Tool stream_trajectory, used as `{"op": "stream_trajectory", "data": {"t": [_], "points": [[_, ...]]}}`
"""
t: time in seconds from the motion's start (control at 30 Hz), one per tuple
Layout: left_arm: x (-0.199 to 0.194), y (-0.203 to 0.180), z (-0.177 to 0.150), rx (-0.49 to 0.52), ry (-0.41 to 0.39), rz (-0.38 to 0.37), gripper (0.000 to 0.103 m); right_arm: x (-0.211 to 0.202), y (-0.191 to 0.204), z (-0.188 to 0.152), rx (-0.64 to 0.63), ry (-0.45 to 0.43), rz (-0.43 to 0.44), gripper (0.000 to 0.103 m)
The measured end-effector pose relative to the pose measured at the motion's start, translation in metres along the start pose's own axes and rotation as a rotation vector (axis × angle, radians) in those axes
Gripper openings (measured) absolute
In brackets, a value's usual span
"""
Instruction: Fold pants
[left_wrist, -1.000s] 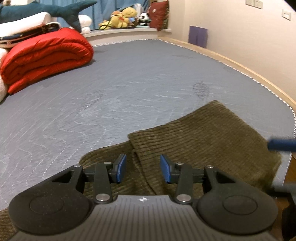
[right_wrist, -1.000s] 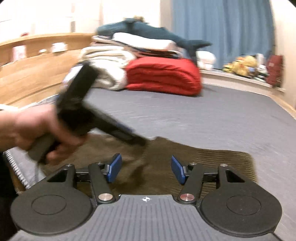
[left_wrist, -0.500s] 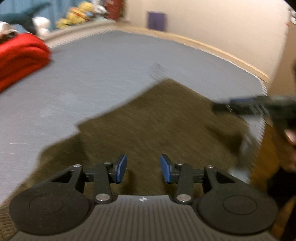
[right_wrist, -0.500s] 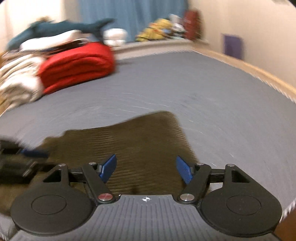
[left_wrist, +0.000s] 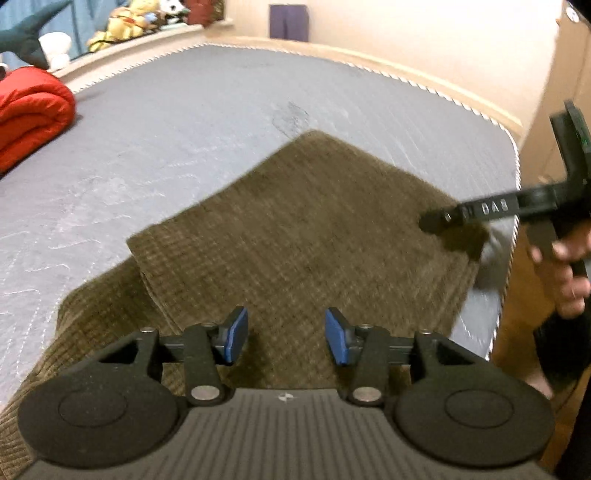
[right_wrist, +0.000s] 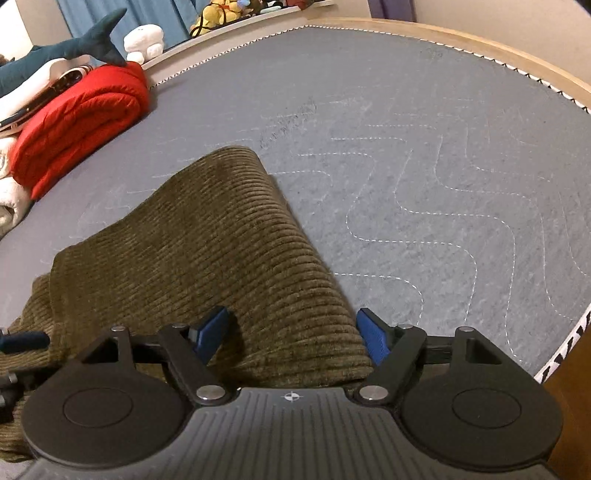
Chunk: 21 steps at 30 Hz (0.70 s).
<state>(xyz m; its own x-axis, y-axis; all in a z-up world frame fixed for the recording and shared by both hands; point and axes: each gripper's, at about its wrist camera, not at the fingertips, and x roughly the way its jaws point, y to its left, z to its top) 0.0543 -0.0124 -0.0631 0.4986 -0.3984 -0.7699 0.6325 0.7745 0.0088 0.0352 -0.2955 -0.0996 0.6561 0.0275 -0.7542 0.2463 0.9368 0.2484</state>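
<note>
A: Where are the pants (left_wrist: 295, 236)?

B: We see them right in front of our left gripper (left_wrist: 282, 341), flat on the gray bed (left_wrist: 192, 110). They are brown and bumpy, and one layer lies on top of another.

A: Is our left gripper holding them?

B: No. Its blue fingers (left_wrist: 234, 339) are apart, with only cloth showing below the gap. We think it waits there so it can come down on the near part.

A: And our right gripper (right_wrist: 291, 334)?

B: Its fingers are spread wide too, one on each side of the end of the pants closest to it. The left finger (right_wrist: 210, 328) sits over the cloth and the other finger is just past the side edge, over the bed. We can't tell if they touch the cloth. We think it is lined up to pinch that end.

A: Why pinch there?

B: We guess that lifting that end lets us fold it over toward the far end.

A: Is there room?

B: Yes, lots of bare bed ahead of both tools. The red blanket (right_wrist: 77, 125) is far off to the left. But the bed's edge (right_wrist: 561, 350) is close behind, on the right gripper's right side, so the cloth could slip off there
</note>
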Motion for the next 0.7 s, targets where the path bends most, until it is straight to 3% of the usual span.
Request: {"op": "stream_trajectory", "data": {"t": [0.13,0.23,0.43,0.53,0.6,0.67,0.7], "points": [[-0.004,0.006,0.008,-0.051,-0.050,0.023,0.056,0.004,-0.013,-0.001,0.127,0.032,0.014,0.078],[-0.010,0.011,0.014,-0.088,-0.082,0.028,0.057,0.003,-0.012,-0.005,0.135,0.019,0.007,0.077],[-0.018,0.015,0.019,-0.125,-0.114,0.028,0.057,-0.001,-0.004,-0.013,0.084,-0.024,-0.004,0.061],[-0.018,0.016,0.020,-0.137,-0.119,0.026,0.057,-0.011,-0.002,-0.014,0.056,-0.058,0.015,0.045],[-0.019,0.018,0.021,-0.165,-0.122,0.009,0.067,-0.021,0.004,-0.017,-0.003,-0.098,0.019,0.037],[-0.021,0.021,0.022,-0.221,-0.130,-0.015,0.082,-0.031,0.021,-0.020,-0.107,-0.161,0.011,0.036],[-0.022,0.026,0.022,-0.268,-0.137,-0.042,0.085,-0.036,0.028,-0.022,-0.152,-0.192,0.015,0.036]]}}
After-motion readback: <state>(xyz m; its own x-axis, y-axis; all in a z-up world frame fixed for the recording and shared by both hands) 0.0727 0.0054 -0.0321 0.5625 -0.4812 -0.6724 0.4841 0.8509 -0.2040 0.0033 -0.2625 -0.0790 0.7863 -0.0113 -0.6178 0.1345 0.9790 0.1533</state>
